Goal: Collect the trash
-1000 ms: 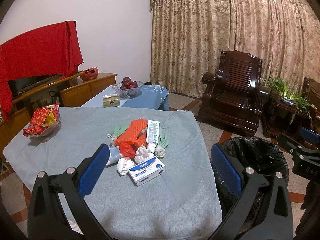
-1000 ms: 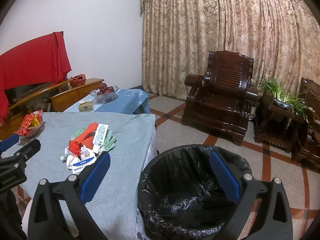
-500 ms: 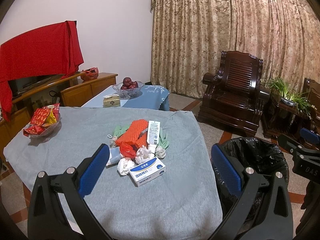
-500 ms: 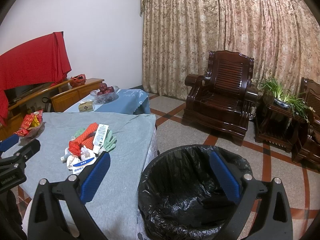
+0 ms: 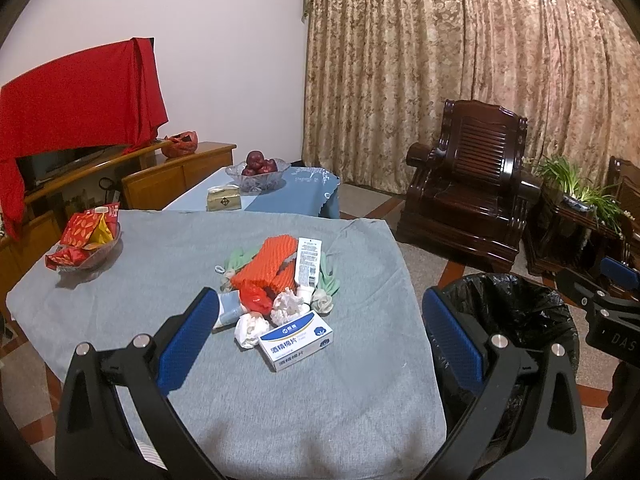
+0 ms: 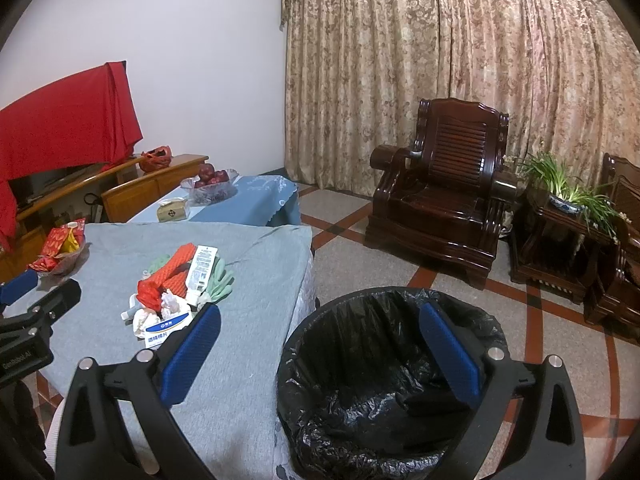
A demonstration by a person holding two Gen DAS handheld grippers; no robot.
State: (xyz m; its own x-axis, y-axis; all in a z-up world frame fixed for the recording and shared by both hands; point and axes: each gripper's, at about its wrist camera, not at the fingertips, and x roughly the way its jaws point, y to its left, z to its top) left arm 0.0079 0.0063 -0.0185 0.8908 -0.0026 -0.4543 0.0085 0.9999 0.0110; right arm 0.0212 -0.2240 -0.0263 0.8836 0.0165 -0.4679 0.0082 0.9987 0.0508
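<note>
Hovering at the near edge of the grey-clothed table (image 5: 120,300), I have my left claw (image 5: 320,336) spread wide and empty, its blue pads framing the bottom centre of the left wrist view. My right claw (image 6: 320,354) is also spread and empty, and it hangs over the black-lined trash bin (image 6: 384,380) at the lower centre of its own view.

Nothing is collected yet, so I judge this as the start: the approach to the first piece.

Nearest to me in the pile, at the centre of the left view, lies the white and blue alcohol-pad box (image 5: 296,340), flat on the cloth. Just behind it sit crumpled tissues (image 5: 250,328), a red wrapper (image 5: 256,298) and a white tube (image 5: 308,268) that leans across orange foam netting (image 5: 264,268). Green gloves (image 5: 330,280) show at the far side of the heap.

The bin stands on the floor at the lower right of the left view, just beside the table's corner.

Next, I think my left claw must come forward and down over the box, straddle its short sides, and close. The box touches the tissues, so a sloppy entry could shove them.

Farther off, a snack dish (image 5: 84,244) sits at the left of the table; it is not trash.
</note>
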